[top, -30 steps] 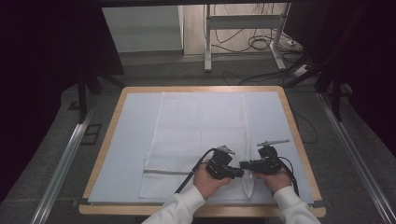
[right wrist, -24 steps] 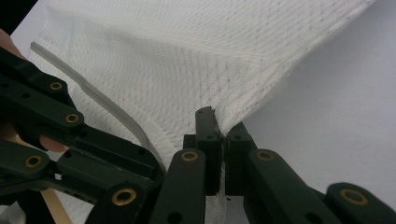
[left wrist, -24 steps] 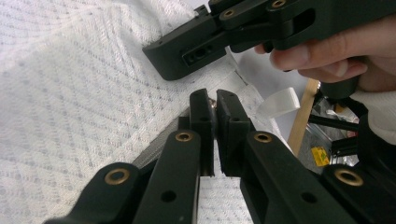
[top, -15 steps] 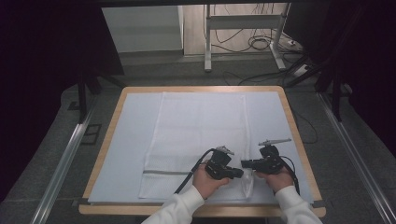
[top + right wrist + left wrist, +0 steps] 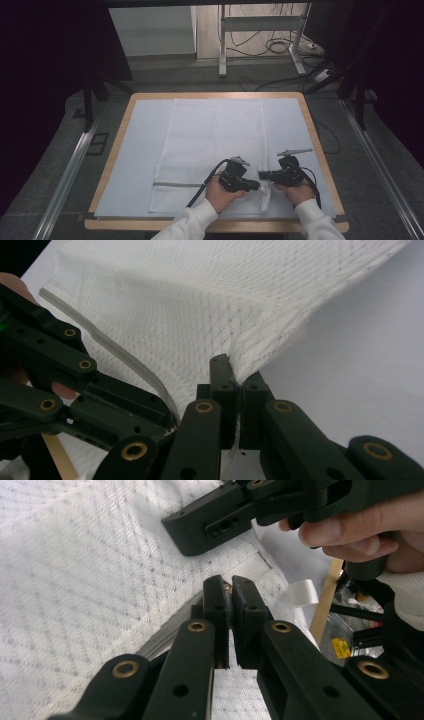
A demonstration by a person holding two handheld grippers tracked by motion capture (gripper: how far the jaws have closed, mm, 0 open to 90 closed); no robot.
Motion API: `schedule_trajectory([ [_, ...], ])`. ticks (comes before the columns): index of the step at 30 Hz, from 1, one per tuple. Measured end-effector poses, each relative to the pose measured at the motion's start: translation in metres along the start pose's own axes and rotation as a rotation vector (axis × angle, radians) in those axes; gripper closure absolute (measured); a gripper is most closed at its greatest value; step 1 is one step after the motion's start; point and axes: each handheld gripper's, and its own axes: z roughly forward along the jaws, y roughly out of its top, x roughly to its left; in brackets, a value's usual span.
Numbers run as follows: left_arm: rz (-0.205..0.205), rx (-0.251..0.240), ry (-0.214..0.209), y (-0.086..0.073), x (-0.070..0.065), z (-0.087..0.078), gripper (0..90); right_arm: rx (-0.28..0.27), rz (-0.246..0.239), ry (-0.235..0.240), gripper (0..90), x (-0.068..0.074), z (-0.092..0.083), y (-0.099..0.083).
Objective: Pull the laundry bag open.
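A white woven towel [image 5: 210, 140] with a grey stripe near its front end lies flat on a pale blue mat [image 5: 135, 150]. Both grippers meet at its near right corner, where the cloth is slightly bunched. My left gripper [image 5: 256, 185] points right, and its jaws [image 5: 230, 587] are shut on the towel [image 5: 75, 555] by the grey stripe. My right gripper [image 5: 262, 175] points left, its jaws [image 5: 235, 375] shut on the folded hem of the towel [image 5: 200, 290]. The left gripper [image 5: 75, 385] sits close beside it, and the right gripper [image 5: 215, 522] crosses just ahead of the left jaws.
The mat covers a table with a wooden rim [image 5: 320, 150]. Metal rails [image 5: 65, 175] run along both sides on the floor. Beyond the far edge stand a desk frame and loose cables [image 5: 280, 47]. A white tape tab [image 5: 300, 592] sticks up by the rim.
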Motion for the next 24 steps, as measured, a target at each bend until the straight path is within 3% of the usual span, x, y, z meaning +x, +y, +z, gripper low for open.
schedule_trajectory([
  [11, -0.038, 0.003, -0.020, -0.004, 0.011, 0.000, 86.7, 0.006, -0.003, 0.012, 87.4, -0.001, -0.002, -0.001],
  [17, -0.034, 0.003, -0.018, -0.004, 0.012, -0.001, 86.8, 0.008, -0.004, 0.019, 87.4, -0.001, -0.002, -0.001],
  [20, -0.027, 0.005, -0.009, -0.005, 0.013, -0.001, 86.8, 0.007, -0.010, 0.021, 87.4, -0.001, -0.002, -0.002],
  [22, -0.018, 0.014, 0.028, -0.006, 0.014, 0.000, 86.8, 0.010, -0.014, 0.016, 87.4, 0.000, -0.002, -0.002],
  [24, -0.040, 0.016, 0.000, -0.007, 0.019, 0.000, 86.8, 0.010, -0.010, 0.019, 87.4, -0.001, -0.003, -0.002],
])
